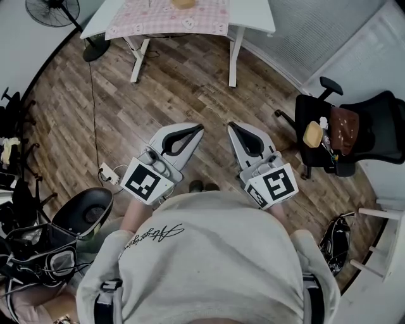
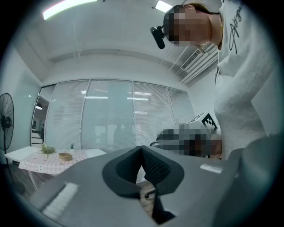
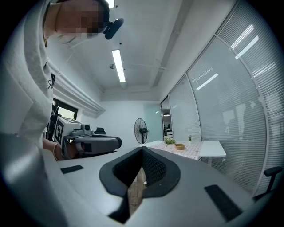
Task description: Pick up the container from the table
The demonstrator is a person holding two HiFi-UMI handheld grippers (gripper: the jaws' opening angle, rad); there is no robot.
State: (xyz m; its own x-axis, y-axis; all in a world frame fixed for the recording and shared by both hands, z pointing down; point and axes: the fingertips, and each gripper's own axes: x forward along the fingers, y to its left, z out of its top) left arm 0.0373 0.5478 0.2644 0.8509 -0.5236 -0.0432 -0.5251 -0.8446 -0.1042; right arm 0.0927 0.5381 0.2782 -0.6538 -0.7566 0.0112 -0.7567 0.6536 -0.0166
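Note:
A small tan container point(image 1: 183, 3) sits on a pink checked cloth on the white table point(image 1: 253, 19) at the far end of the room. It also shows small in the left gripper view, the container point(image 2: 65, 156) beside a little plant, and in the right gripper view, the container point(image 3: 179, 146). My left gripper point(image 1: 200, 128) and right gripper point(image 1: 231, 126) are held side by side over the wooden floor, well short of the table. Both are shut with nothing between the jaws, as seen on the left gripper point(image 2: 142, 149) and the right gripper point(image 3: 143, 149).
A standing fan point(image 1: 54, 11) is left of the table, with its cable running to a power strip point(image 1: 109, 173) on the floor. A black office chair point(image 1: 345, 136) holding objects stands at the right. Dark equipment point(image 1: 38, 234) crowds the near left.

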